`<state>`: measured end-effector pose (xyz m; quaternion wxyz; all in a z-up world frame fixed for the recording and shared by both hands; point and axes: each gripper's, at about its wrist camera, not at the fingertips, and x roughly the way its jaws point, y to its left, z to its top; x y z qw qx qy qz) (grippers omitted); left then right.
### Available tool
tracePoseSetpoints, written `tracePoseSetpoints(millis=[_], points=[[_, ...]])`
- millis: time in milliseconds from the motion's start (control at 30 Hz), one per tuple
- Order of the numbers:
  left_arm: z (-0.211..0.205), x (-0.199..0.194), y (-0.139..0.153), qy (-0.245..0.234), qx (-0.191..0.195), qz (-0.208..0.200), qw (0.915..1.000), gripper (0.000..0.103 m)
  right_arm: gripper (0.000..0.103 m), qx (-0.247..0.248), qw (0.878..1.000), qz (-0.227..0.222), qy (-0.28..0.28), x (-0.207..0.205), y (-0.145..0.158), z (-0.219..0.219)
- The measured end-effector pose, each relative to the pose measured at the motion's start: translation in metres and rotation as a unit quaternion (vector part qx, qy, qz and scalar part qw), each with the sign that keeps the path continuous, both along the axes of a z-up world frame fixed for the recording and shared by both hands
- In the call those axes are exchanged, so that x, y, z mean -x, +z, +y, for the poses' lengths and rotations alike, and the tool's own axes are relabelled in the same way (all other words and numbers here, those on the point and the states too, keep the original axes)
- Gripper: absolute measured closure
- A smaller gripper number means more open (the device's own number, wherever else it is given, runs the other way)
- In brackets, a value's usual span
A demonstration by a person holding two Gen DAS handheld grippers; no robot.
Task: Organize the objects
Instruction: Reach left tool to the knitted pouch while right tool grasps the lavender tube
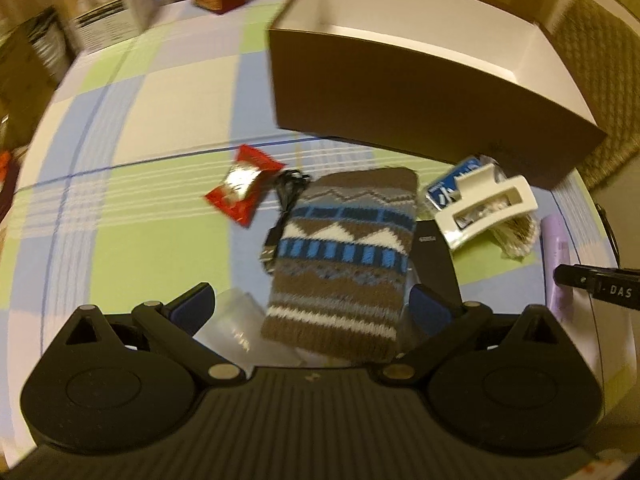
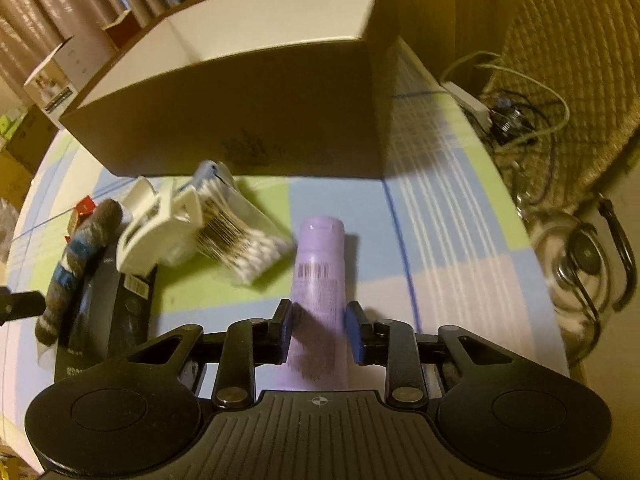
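Note:
An open brown box [image 1: 420, 92] [image 2: 240, 112] with a white inside stands at the back of the checked tablecloth. My left gripper [image 1: 312, 306] is open, its fingers either side of a brown-and-blue knit pouch [image 1: 344, 248] [image 2: 80, 248] without touching it. My right gripper [image 2: 320, 324] is shut on a lilac tube [image 2: 320, 264] [image 1: 558, 256] lying on the cloth, cap pointing toward the box. Beside the pouch lie a red candy wrapper [image 1: 244, 184], a black cable [image 1: 286, 192], a white hair claw clip [image 1: 480, 208] [image 2: 160, 224], a bag of cotton swabs [image 2: 244, 248] and a blue packet [image 1: 452, 180].
A flat black item [image 1: 436, 256] [image 2: 120, 312] lies under the pouch. The table edge curves close on the right; beyond it are a glass kettle [image 2: 580, 256], tangled cables [image 2: 512, 116] and a wicker surface [image 2: 568, 40]. Cartons [image 1: 108, 8] stand at the back left.

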<state>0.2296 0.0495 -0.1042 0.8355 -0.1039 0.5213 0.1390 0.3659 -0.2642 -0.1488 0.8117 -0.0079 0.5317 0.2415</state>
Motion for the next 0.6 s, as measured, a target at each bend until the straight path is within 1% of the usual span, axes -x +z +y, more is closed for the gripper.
tracePoseSetpoints(millis=[67,133,267,300,333,367,400,433,467,500,533,567,600], points=[[0.001,-0.007,-0.006,-0.023,0.001,0.003,0.9997,0.001,0.077,0.004,1.000,0.006,-0.009,0.005,0.000,-0.007],[0.004,-0.016,-0.013,-0.042,0.012,0.004,0.9990,0.001,0.077,0.007,1.000,0.008,-0.023,0.009,0.000,-0.014],[0.009,-0.032,-0.026,-0.068,0.032,0.006,0.9971,0.006,0.076,0.009,0.999,0.003,-0.046,0.015,0.001,-0.023],[0.009,-0.035,-0.028,-0.072,0.033,0.007,0.9968,0.011,0.072,0.007,0.999,-0.001,-0.052,0.016,0.003,-0.024],[0.011,-0.038,-0.031,-0.075,0.035,0.006,0.9966,0.010,0.068,0.004,0.999,-0.003,-0.055,0.016,0.005,-0.025],[0.012,-0.039,-0.032,-0.077,0.042,0.000,0.9962,0.013,0.057,0.000,0.998,-0.007,-0.056,0.017,0.007,-0.025],[0.014,-0.040,-0.032,-0.079,0.048,-0.006,0.9957,0.019,0.049,-0.002,0.998,-0.014,-0.058,0.018,0.009,-0.025],[0.016,-0.040,-0.031,-0.081,0.055,-0.012,0.9951,0.023,0.048,-0.002,0.998,-0.023,-0.058,0.020,0.012,-0.025],[0.018,-0.040,-0.030,-0.085,0.060,-0.018,0.9944,0.031,0.048,-0.002,0.998,-0.031,-0.054,0.021,0.014,-0.023],[0.018,-0.039,-0.028,-0.088,0.058,-0.025,0.9941,0.041,0.047,-0.001,0.998,-0.035,-0.049,0.022,0.016,-0.020],[0.019,-0.039,-0.027,-0.092,0.057,-0.032,0.9936,0.048,0.047,0.000,0.998,-0.037,-0.046,0.021,0.016,-0.018],[0.020,-0.038,-0.025,-0.099,0.060,-0.040,0.9925,0.066,0.047,0.001,0.998,-0.039,-0.042,0.021,0.016,-0.015],[0.021,-0.037,-0.023,-0.103,0.064,-0.045,0.9916,0.078,0.047,0.002,0.998,-0.042,-0.038,0.021,0.015,-0.013]])
